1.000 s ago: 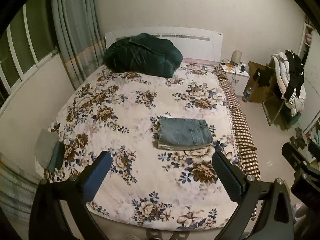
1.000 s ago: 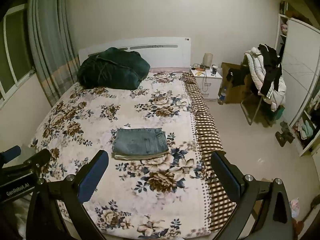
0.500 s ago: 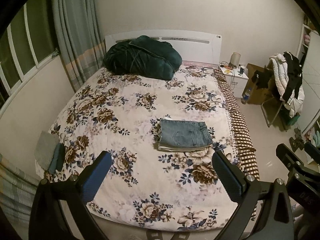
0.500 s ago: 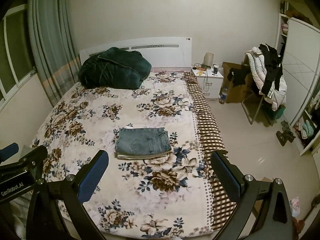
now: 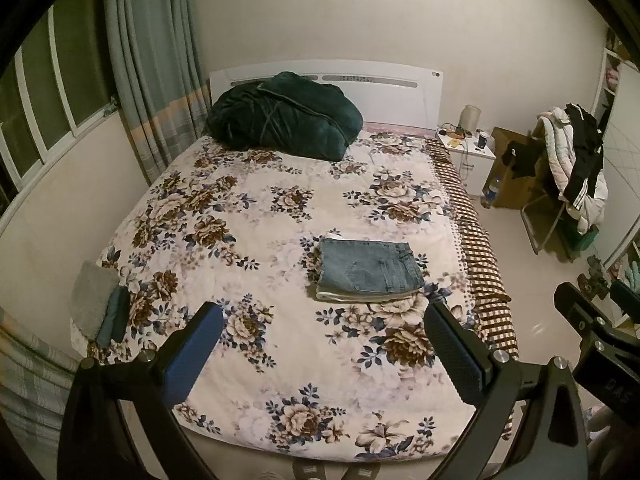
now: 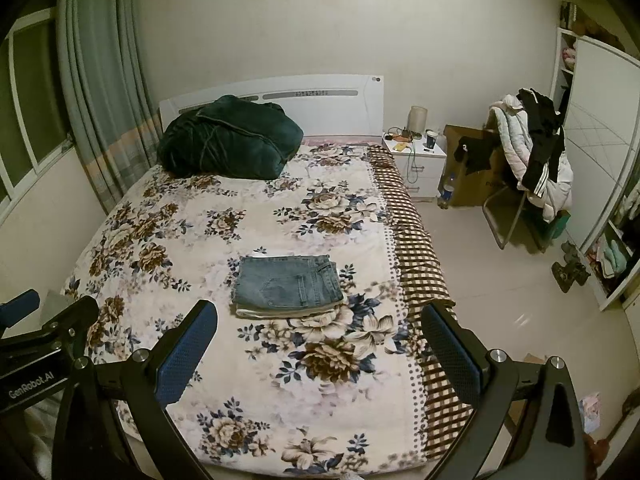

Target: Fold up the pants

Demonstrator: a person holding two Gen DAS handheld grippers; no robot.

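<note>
The blue denim pants (image 5: 368, 270) lie folded into a neat rectangle on the flowered bed cover (image 5: 248, 240), right of the bed's middle. They also show in the right wrist view (image 6: 286, 286). My left gripper (image 5: 324, 340) is open and empty, held well back above the foot of the bed. My right gripper (image 6: 320, 340) is open and empty too, equally far back from the pants. The right gripper's body (image 5: 592, 340) shows at the right edge of the left wrist view, and the left gripper's body (image 6: 36, 344) at the left edge of the right wrist view.
A dark green bundled blanket (image 5: 280, 120) lies at the headboard. A grey and teal folded cloth (image 5: 100, 308) hangs at the bed's left near corner. A white nightstand (image 6: 416, 160), a chair heaped with clothes (image 6: 536, 160) and a wardrobe (image 6: 600, 160) stand to the right.
Both grippers have drawn back and slightly up from the bed, so the folded pants look smaller and farther. Both stay open and empty.
</note>
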